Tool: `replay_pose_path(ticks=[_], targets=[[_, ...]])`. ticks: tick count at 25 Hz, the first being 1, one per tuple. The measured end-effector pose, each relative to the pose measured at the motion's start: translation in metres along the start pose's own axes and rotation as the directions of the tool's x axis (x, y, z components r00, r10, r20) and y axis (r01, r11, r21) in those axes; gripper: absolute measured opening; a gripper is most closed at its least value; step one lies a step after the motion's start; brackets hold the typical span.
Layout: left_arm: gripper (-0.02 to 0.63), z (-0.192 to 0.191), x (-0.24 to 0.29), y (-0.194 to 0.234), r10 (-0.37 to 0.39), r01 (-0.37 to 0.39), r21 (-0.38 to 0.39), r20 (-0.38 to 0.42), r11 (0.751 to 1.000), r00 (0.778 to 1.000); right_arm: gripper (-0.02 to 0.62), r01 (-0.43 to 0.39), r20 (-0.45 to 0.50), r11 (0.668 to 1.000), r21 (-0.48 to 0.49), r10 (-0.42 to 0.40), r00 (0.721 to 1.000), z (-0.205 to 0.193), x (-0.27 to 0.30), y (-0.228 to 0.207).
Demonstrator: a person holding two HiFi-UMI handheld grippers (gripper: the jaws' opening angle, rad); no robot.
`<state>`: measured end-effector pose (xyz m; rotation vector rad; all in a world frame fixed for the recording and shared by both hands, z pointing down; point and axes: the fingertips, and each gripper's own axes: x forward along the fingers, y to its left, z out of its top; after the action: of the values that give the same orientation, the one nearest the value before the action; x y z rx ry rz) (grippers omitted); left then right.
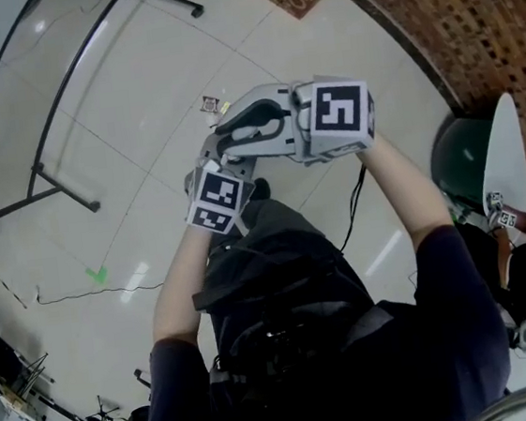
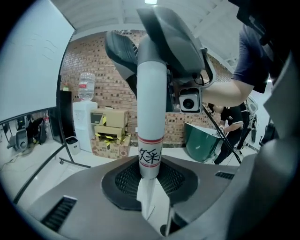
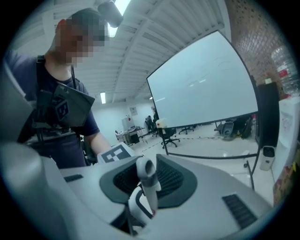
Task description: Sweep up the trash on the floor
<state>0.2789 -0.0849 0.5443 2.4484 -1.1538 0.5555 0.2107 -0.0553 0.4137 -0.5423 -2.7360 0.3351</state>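
Observation:
A white broom handle [image 2: 151, 117] with red bands and a black character rises between the jaws of my left gripper [image 2: 150, 187], which is shut on it. Higher on the same handle sits my right gripper [image 2: 164, 42], also shut on it; in the right gripper view the handle's rounded top end [image 3: 146, 176] pokes out between the jaws of the right gripper [image 3: 145, 187]. In the head view both grippers, left [image 1: 224, 157] and right [image 1: 248, 122], are held close together in front of my body. Small scraps of trash [image 1: 210, 104] lie on the pale tiled floor just beyond them. The broom head is hidden.
A whiteboard on a black wheeled stand [image 1: 42, 173] stands to the left. A green mark [image 1: 97, 274] and a thin cable lie on the floor. A dark green bin [image 1: 460, 159] is at the right. Cardboard boxes [image 2: 110, 133] and a water dispenser [image 2: 84, 122] line the brick wall.

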Motion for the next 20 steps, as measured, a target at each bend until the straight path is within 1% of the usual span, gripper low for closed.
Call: replay_pose_path(ticks=[4,8,11,15,18,20], targets=[[0.081,-0.031,0.02,0.001,-0.028,0.027,-0.034,-0.034,0.999,0.999,0.107,0.001,-0.046,0.999,0.04,0.001,0.999,-0.036,0.013,-0.009],[0.081,-0.048,0.039,0.02,-0.025,0.022,-0.049,-0.063,0.999,0.998,0.106,0.053,-0.074,0.998,0.039,-0.05,0.996,-0.055,0.026,-0.035],[0.081,-0.05,0.048,0.045,0.004,-0.008,-0.059,-0.061,0.998,0.998,0.106,0.084,-0.041,0.994,0.077,-0.081,0.996,-0.055,0.036,-0.063],[0.08,-0.049,0.064,0.094,0.056,-0.058,-0.034,-0.061,0.998,0.997,0.106,0.161,-0.041,0.986,0.054,-0.159,0.986,-0.05,0.051,-0.115],[0.081,-0.047,0.07,0.125,0.062,-0.063,-0.009,-0.069,0.998,0.996,0.106,0.198,-0.014,0.977,0.078,-0.197,0.98,-0.046,0.057,-0.149],[0.081,-0.044,0.072,0.14,0.059,-0.06,-0.01,-0.069,0.998,0.996,0.106,0.213,0.022,0.971,0.104,-0.216,0.976,-0.042,0.061,-0.165]])
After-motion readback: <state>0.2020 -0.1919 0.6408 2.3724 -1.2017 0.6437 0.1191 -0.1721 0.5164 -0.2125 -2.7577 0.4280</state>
